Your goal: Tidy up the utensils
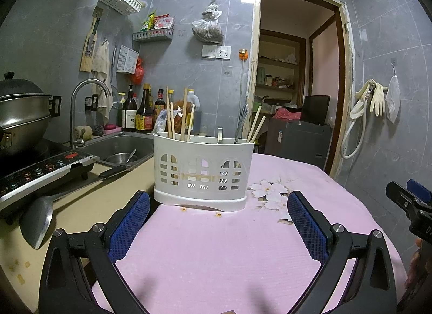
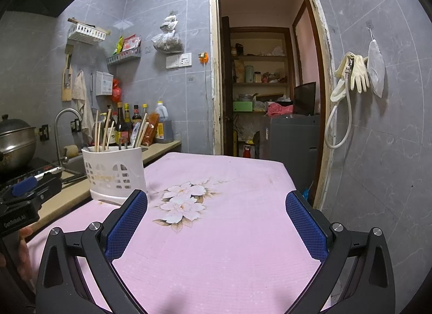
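Note:
A white slotted utensil holder [image 1: 203, 170] stands upright on the pink cloth-covered table [image 1: 216, 246], just ahead of my left gripper [image 1: 218, 206]. It holds several wooden chopsticks [image 1: 169, 116], a whisk [image 1: 241, 122] and a metal handle. The left gripper is open and empty. My right gripper [image 2: 216, 206] is open and empty over the pink table [image 2: 229, 246], with the holder [image 2: 114, 170] to its front left. The right gripper shows at the right edge of the left wrist view [image 1: 410, 203], and the left gripper shows at the left edge of the right wrist view [image 2: 24, 192].
A counter to the left carries a sink [image 1: 118, 149] with a tap, an induction cooker [image 1: 40, 170] with a steel pot [image 1: 21, 114], a spatula [image 1: 37, 219] and sauce bottles [image 1: 140, 114]. A doorway [image 2: 267, 84] is behind the table. Gloves [image 2: 356, 73] hang on the right wall.

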The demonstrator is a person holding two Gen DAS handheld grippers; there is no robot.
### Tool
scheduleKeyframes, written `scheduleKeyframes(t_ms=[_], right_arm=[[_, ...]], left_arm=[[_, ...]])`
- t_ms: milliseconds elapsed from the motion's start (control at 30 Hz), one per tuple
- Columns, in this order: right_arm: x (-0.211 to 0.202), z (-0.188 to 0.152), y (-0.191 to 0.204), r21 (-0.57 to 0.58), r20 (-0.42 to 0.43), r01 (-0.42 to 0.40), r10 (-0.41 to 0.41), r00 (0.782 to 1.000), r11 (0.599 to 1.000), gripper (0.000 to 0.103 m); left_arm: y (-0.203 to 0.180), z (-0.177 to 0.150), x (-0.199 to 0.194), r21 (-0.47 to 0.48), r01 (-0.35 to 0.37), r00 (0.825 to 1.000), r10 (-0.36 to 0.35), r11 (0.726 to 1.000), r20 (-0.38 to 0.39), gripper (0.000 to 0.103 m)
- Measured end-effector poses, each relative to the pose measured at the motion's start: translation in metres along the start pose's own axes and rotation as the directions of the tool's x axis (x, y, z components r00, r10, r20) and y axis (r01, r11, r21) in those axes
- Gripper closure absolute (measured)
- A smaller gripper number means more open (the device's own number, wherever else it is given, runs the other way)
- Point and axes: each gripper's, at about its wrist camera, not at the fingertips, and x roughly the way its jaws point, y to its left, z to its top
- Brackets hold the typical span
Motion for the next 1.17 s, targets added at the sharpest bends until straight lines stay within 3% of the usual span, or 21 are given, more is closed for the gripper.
scheduleKeyframes(t_ms=[767, 1167], right_arm=[[0.0, 0.0003, 0.0007, 0.002, -0.001, 0.0, 0.0, 1.0, 1.0, 0.0], [-0.0003, 0.0012, 0.0018, 0.003, -0.004, -0.004, 0.004, 1.0, 1.0, 0.0]], left_arm=[[-0.0001, 0.0036, 0.0014, -0.004, 0.003, 1.0, -0.003, 1.0, 0.003, 0.003], [-0.0027, 0.0048, 0.006, 0.002, -0.03, 1.0, 0.03, 1.0, 0.001, 0.003]])
